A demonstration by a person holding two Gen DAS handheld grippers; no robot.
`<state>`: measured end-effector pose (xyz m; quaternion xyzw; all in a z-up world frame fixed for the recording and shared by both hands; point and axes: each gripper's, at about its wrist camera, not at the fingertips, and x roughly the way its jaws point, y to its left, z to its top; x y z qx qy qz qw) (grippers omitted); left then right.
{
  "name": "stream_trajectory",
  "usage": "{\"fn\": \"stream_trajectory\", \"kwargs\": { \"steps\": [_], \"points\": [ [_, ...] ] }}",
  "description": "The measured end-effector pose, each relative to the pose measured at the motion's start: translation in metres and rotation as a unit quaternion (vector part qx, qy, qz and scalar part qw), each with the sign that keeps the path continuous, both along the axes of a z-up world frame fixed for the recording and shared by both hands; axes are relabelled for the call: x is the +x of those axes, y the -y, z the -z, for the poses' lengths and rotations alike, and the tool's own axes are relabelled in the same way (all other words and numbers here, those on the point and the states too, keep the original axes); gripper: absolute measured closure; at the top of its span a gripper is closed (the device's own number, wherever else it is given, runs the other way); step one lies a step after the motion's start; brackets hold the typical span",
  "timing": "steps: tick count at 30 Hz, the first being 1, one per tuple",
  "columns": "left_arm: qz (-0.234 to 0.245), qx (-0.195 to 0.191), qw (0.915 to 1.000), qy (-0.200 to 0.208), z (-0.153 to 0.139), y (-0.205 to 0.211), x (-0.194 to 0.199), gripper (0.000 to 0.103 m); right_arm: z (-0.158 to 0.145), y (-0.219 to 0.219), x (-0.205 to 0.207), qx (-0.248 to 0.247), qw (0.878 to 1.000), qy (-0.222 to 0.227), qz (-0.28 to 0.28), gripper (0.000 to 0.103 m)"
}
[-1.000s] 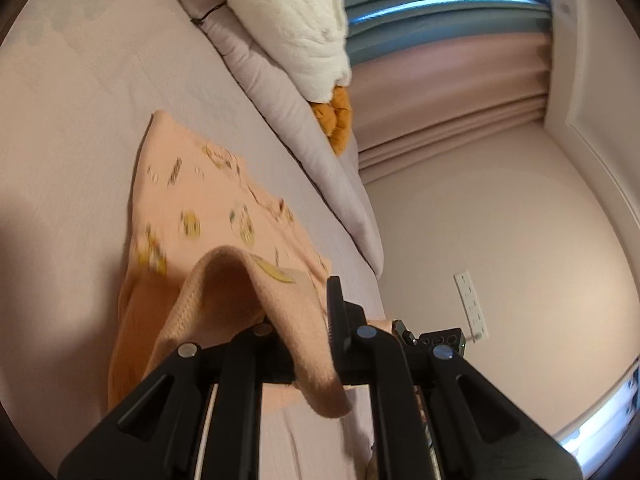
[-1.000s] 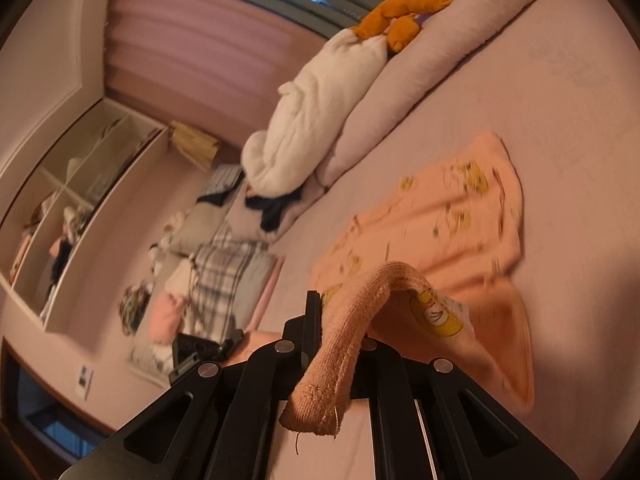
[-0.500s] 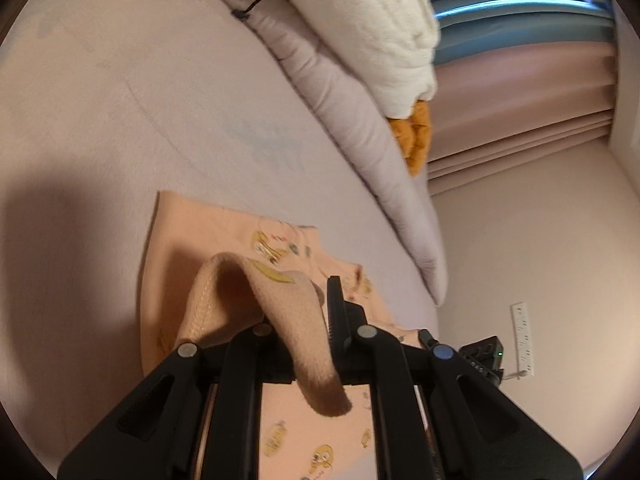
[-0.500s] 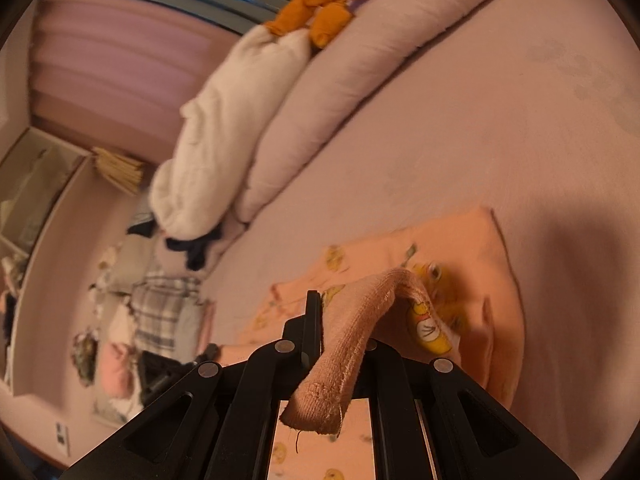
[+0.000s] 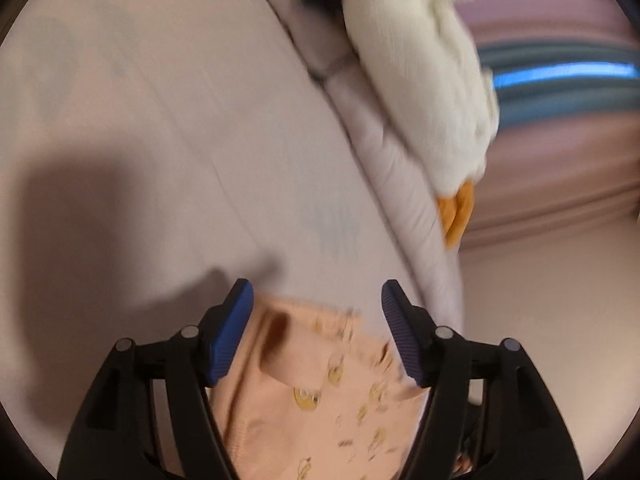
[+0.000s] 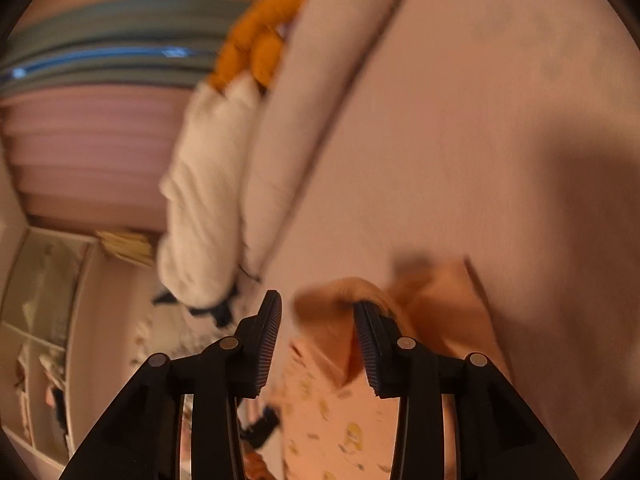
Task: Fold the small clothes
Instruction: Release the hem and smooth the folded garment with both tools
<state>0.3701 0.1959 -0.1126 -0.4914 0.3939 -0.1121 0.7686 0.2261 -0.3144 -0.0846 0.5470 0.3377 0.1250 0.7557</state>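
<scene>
Your peach garment [image 5: 320, 392] is lying folded on the pink bed [image 5: 168, 152], between both sets of jaws. Your left gripper [image 5: 316, 332] has just been opening wide, pads clear of the cloth. Your right gripper [image 6: 318, 344] has been opening too, fabric still draping over one finger. Ahead, the long pillow [image 5: 400, 184] and white plush [image 5: 432, 64] are lining the bed's far edge; the sheet before them is lying open.

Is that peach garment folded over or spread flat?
Folded over: the peach garment has one layer doubled on top of another, lying on the bed.
</scene>
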Motion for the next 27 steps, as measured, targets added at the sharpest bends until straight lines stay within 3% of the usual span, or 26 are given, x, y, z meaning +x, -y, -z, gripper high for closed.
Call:
{"fn": "stream_trajectory", "kwargs": {
  "steps": [2,4,6,8,10,12,13,15,18,20,23,26,27],
  "points": [
    [0.01,0.004,0.9999,0.005,-0.006,-0.009,-0.009,0.037,-0.009,0.003,-0.007,-0.014,1.0,0.016,0.007,0.065],
    [0.061,0.046,0.9969,0.017,-0.016,-0.002,-0.021,0.039,-0.016,-0.004,-0.011,-0.055,0.998,0.008,-0.022,0.065],
    [0.111,0.091,0.9892,0.028,-0.023,0.013,-0.031,0.039,-0.023,-0.022,-0.017,-0.114,0.99,0.008,-0.08,0.065],
    [0.174,0.098,0.9788,0.046,-0.024,0.035,-0.043,0.039,-0.029,-0.043,-0.025,-0.179,0.976,0.019,-0.12,0.065],
    [0.234,0.113,0.9644,0.05,-0.02,0.061,-0.051,0.039,-0.03,-0.064,-0.029,-0.235,0.96,0.025,-0.148,0.065],
    [0.284,0.164,0.9441,0.037,-0.014,0.091,-0.052,0.046,-0.025,-0.083,-0.024,-0.271,0.947,0.016,-0.17,0.078],
    [0.303,0.194,0.9325,0.029,-0.008,0.105,-0.051,0.056,-0.022,-0.09,-0.021,-0.283,0.942,0.01,-0.179,0.079],
    [0.313,0.242,0.9184,0.016,0.001,0.125,-0.046,0.057,-0.015,-0.103,-0.012,-0.31,0.931,-0.005,-0.192,0.08],
    [0.302,0.255,0.918,0.028,-0.003,0.134,-0.031,0.057,-0.009,-0.117,0.001,-0.359,0.911,-0.016,-0.201,0.081],
    [0.283,0.267,0.9208,0.026,-0.004,0.137,-0.014,0.057,-0.005,-0.124,0.013,-0.374,0.906,-0.02,-0.197,0.081],
    [0.222,0.25,0.9419,0.025,-0.006,0.126,0.006,0.057,-0.01,-0.126,0.025,-0.368,0.914,-0.003,-0.171,0.081],
    [0.153,0.204,0.9666,0.03,-0.01,0.096,0.008,0.055,-0.02,-0.118,0.033,-0.364,0.922,0.017,-0.127,0.081],
    [0.139,0.196,0.9701,0.033,-0.013,0.09,0.003,0.055,-0.023,-0.114,0.032,-0.353,0.928,0.024,-0.117,0.081]
  ]
}}
